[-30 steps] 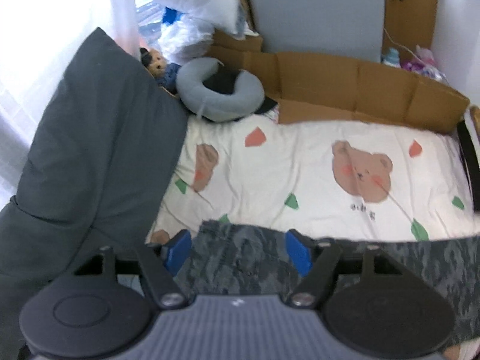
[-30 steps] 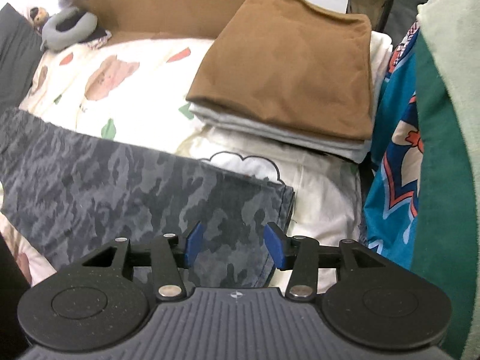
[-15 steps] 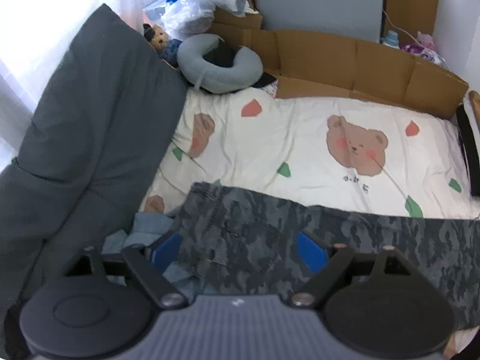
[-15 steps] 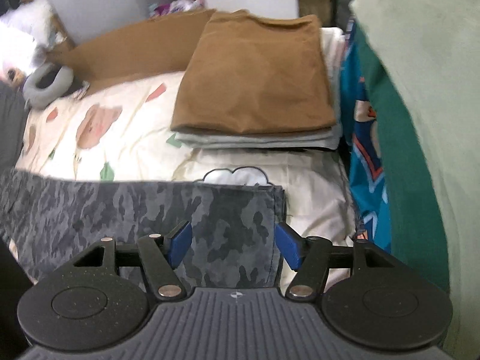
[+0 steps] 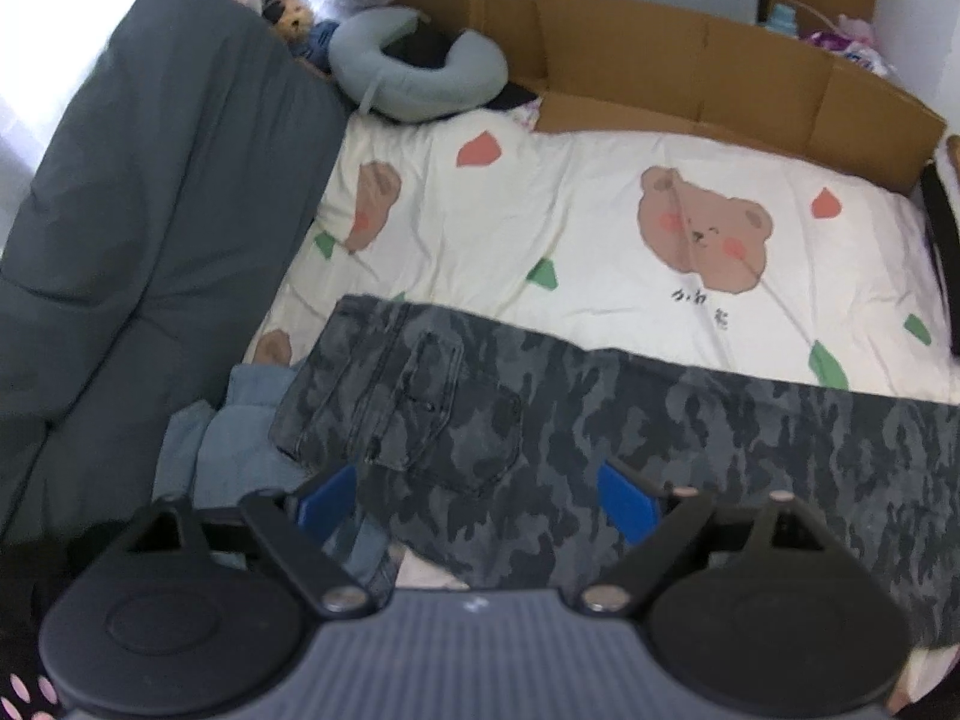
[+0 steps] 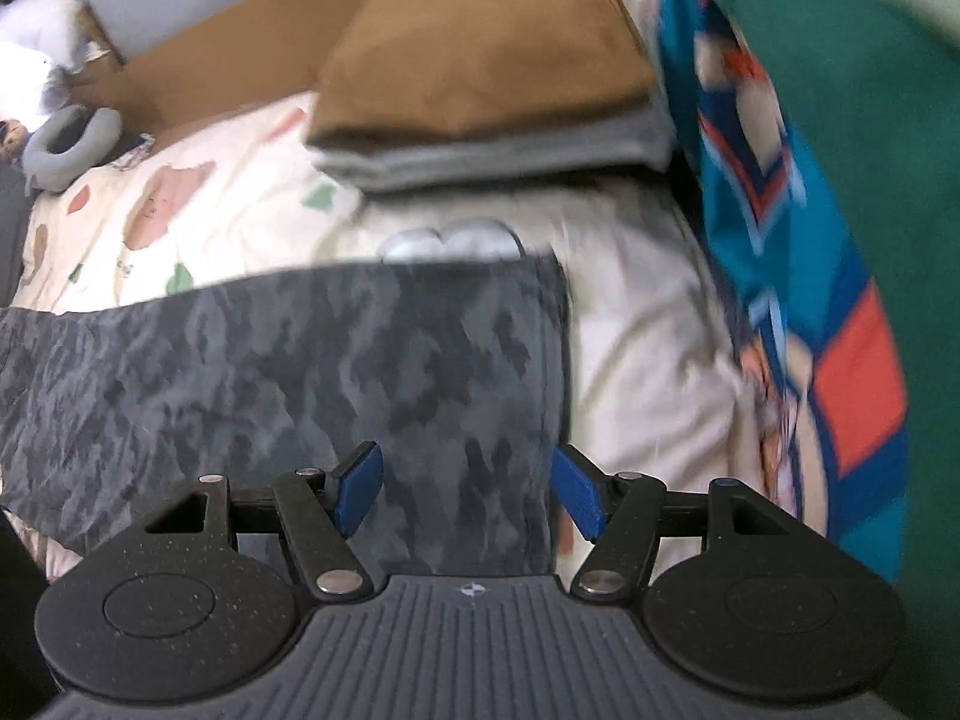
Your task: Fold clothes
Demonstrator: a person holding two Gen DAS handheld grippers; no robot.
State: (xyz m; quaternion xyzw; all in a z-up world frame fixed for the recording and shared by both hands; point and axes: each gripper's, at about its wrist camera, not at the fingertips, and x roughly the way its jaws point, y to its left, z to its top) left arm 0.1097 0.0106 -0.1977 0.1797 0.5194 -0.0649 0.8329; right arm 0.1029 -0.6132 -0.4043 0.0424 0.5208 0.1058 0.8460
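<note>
Left wrist view. Left gripper (image 5: 477,495): jaws spread wide, released, nothing pinched; blue pads hang over the waist end of the camo trousers (image 5: 600,420). Trousers: laid flat across the near part of the bear-print sheet (image 5: 570,222), waist at left, leg running off right. Pale blue garment (image 5: 240,444): crumpled just left of the waist, partly beneath it. Grey cushion (image 5: 132,192) along the left; neck pillow (image 5: 414,72) and cardboard (image 5: 720,66) at the far edge.

Right wrist view (blurred). Right gripper (image 6: 465,489): jaws apart, released, straddling the hem end of the trousers (image 6: 300,360) near its right edge; cloth lies under them, not pressed. Folded stack, brown top (image 6: 480,42), far right; teal patterned fabric (image 6: 810,240) at right.

Step in hand, as judged: taking both ends for a fold. Advice: bite only camo cloth at the waist, clear of the blue garment; catch both layers at the hem; close both sides before lifting, keeping the edges level.
</note>
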